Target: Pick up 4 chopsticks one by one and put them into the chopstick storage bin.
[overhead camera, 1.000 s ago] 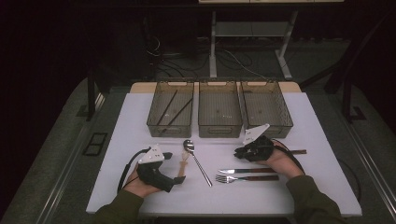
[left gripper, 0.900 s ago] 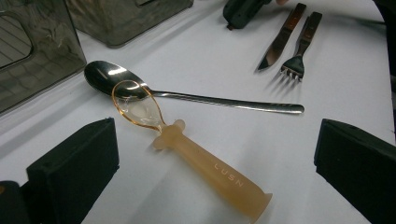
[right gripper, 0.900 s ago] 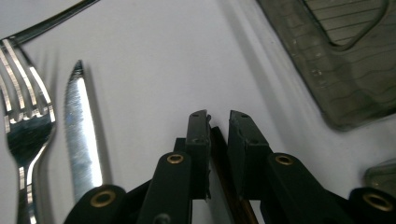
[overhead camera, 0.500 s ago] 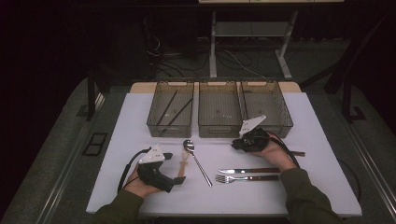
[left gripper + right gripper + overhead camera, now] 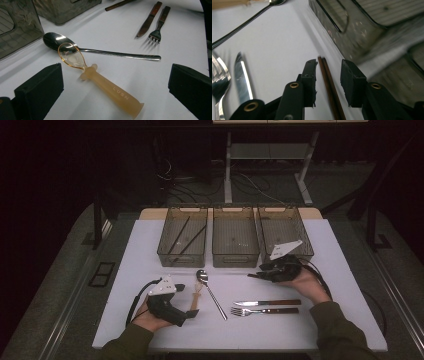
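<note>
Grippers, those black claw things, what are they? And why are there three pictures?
A person sits at a white table and holds a tool with two black jaws in each hand. One picture looks down from above. The other two come from little cameras that ride on the tools.

On the table stand three clear bins. In front of them lie a metal spoon, an orange plastic spoon, a knife and a fork.

The left gripper is wide open, with the orange spoon lying between its jaws, untouched. The right gripper has just been opening its jaws. A pair of brown chopsticks lies between them, but the pads do not squeeze it. So nothing is held.
</note>
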A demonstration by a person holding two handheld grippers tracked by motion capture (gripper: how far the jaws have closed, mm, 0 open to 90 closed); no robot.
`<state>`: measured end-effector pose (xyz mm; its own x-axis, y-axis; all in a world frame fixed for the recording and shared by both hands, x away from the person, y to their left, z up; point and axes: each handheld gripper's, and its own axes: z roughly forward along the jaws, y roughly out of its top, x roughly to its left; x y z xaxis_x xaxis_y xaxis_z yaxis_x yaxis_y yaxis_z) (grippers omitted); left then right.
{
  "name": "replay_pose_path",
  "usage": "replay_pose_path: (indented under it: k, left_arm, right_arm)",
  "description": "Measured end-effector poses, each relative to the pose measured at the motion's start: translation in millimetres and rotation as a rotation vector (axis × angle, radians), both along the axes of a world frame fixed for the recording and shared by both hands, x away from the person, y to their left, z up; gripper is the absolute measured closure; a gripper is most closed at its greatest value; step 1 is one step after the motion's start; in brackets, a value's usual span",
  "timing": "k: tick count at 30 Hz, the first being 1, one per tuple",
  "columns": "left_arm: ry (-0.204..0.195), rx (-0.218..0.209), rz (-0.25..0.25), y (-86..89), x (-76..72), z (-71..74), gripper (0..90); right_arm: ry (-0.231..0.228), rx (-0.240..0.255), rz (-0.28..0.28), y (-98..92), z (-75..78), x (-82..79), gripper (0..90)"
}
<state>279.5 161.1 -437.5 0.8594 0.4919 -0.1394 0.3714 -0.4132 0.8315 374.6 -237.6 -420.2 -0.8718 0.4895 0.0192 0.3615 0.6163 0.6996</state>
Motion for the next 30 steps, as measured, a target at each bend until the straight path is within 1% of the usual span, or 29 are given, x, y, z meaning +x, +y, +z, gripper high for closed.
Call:
replay_pose_path:
  k: [2,4,7,11,13,15,17,22,26,30]
  left_arm:
    - [0.004,0.003,0.0,-0.3,0.1,-0.4,0.0]
    - [0.004,0.004,0.0,-0.6,-0.1,-0.4,0.0]
    - [0.004,0.003,-0.003,-0.3,-0.4,-0.1,0.0]
    - [0.007,0.005,-0.004,-0.2,0.4,-0.6,0.0]
    - [0.005,0.007,-0.006,-0.5,0.1,-0.5,0.0]
    - [0.004,0.005,-0.006,-0.6,-0.4,-0.3,0.0]
    - [0.004,0.005,-0.007,-0.5,-0.5,-0.2,0.0]
    - [0.005,0.007,-0.011,-1.0,-0.7,-0.4,0.0]
    - [0.007,0.008,-0.013,-1.0,-0.6,-0.5,0.0]
    - [0.007,0.009,-0.014,-1.2,-0.7,-0.5,0.0]
  right_arm:
    - [-0.003,-0.009,-0.022,-17.4,2.2,-5.9,65.0]
    - [-0.002,-0.02,-0.041,-31.8,1.2,-9.5,65.1]
    - [0.011,-0.037,-0.077,-57.3,-1.9,-14.3,65.0]
    - [0.009,-0.07,-0.116,-80.2,-5.9,-16.4,64.3]
    - [0.025,-0.076,-0.13,-87.8,-8.3,-15.5,64.3]
    - [0.039,-0.077,-0.133,-92.4,-11.6,-14.4,64.3]
    - [0.057,-0.079,-0.124,-93.8,-13.8,-14.5,64.6]
    - [0.078,-0.119,-0.107,-93.3,-20.5,-14.0,68.1]
    - [0.075,-0.117,-0.089,-92.8,-20.7,-14.9,72.9]
    - [0.074,-0.124,-0.082,-91.9,-20.3,-16.3,74.0]
